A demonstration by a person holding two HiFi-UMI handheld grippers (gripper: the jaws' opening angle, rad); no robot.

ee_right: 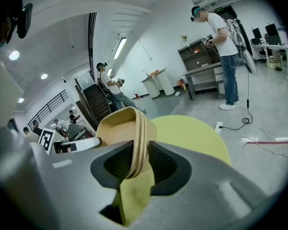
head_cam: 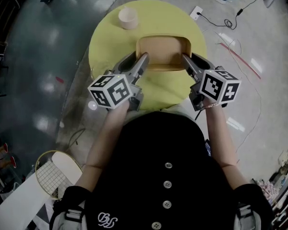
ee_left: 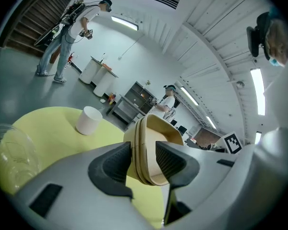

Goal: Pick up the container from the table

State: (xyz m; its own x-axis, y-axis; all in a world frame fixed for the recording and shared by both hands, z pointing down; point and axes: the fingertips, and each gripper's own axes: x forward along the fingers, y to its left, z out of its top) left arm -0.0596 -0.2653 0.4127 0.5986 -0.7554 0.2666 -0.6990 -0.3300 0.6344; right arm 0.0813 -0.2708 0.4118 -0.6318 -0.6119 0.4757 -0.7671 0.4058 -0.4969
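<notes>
1. Container: tan, rectangular, open-topped; sits on the round yellow table, toward the near edge, in front of the person.
2. Clamped at the left wall by the left gripper: jaws narrowed to the wall's thickness, one pad outside and one inside, both against the ribbed rim. Nothing else in that grip.
3. Clamped the same way at the right wall by the right gripper: pads pressed on both faces of the rim, with yellow tabletop showing below.
4. Done so far, judging from this: the reach and the grasp on both sides.
5. Left to do: the lift itself. Not yet raised, by the look of the head view, though neither gripper view settles whether the base has left the table.
6. Likely to call for an even rise of both hands; otherwise a risk of tilting, or of a thin wall slipping from the pads.
7. Count: one container (the ribs at the rim could be nested copies; cannot tell), one white cup at the table's far side and well apart from the container, one table, two grippers, one marker cube on each.
</notes>
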